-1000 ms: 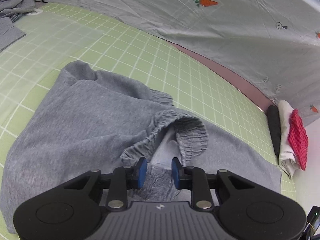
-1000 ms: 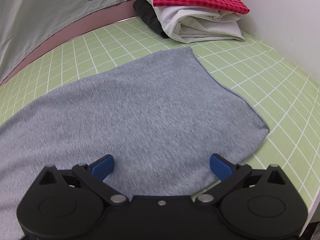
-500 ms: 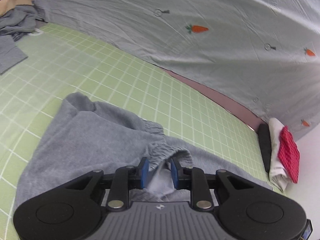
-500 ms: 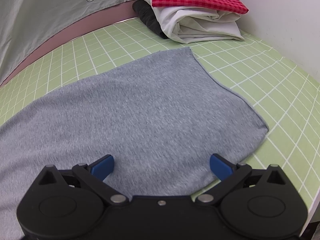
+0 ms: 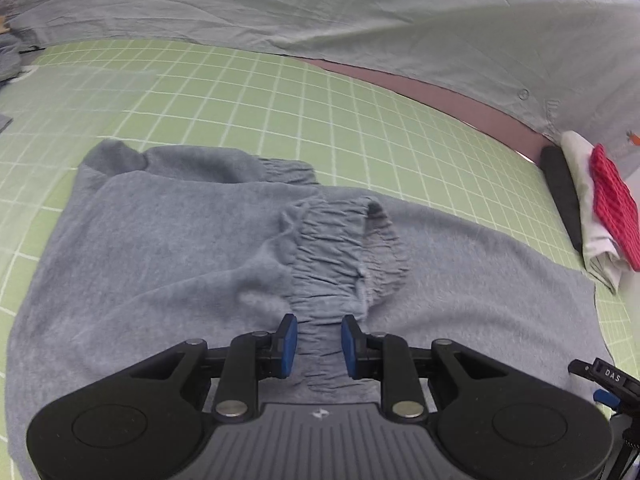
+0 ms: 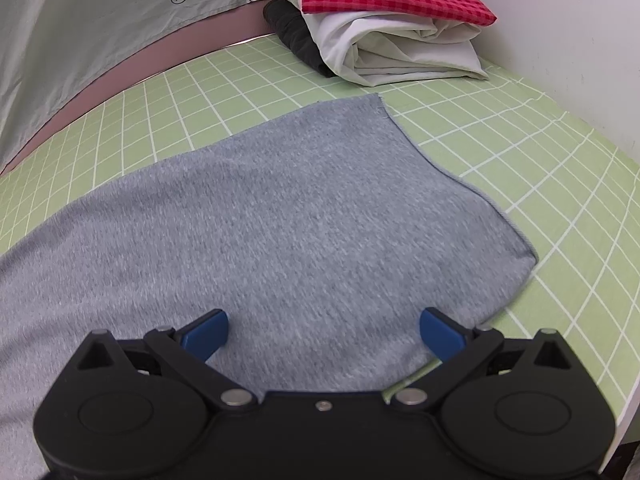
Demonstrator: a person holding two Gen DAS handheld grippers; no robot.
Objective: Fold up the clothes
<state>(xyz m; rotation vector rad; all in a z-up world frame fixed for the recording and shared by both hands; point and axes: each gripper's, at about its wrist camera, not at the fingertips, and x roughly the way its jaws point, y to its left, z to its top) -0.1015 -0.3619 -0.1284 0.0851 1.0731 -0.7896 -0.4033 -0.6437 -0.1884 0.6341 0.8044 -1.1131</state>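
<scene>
Between left gripper [image 5: 316, 340] pads — elastic waistband of grey fleece trousers [image 5: 332, 248], pinched narrow; right gripper [image 6: 323, 330] wide, above the leg.

2 wrist fisheyes, both low and close over 1 grey garment [image 5: 160, 264]

The left view looks forward over the left gripper [image 5: 316, 340] across the green grid mat [image 5: 280, 92] toward the hanging sheet [image 5: 360, 12]. The right view looks over the right gripper [image 6: 324, 330] toward the folded stack [image 6: 400, 40]. Both share garment, mat, sheet and stack.
</scene>
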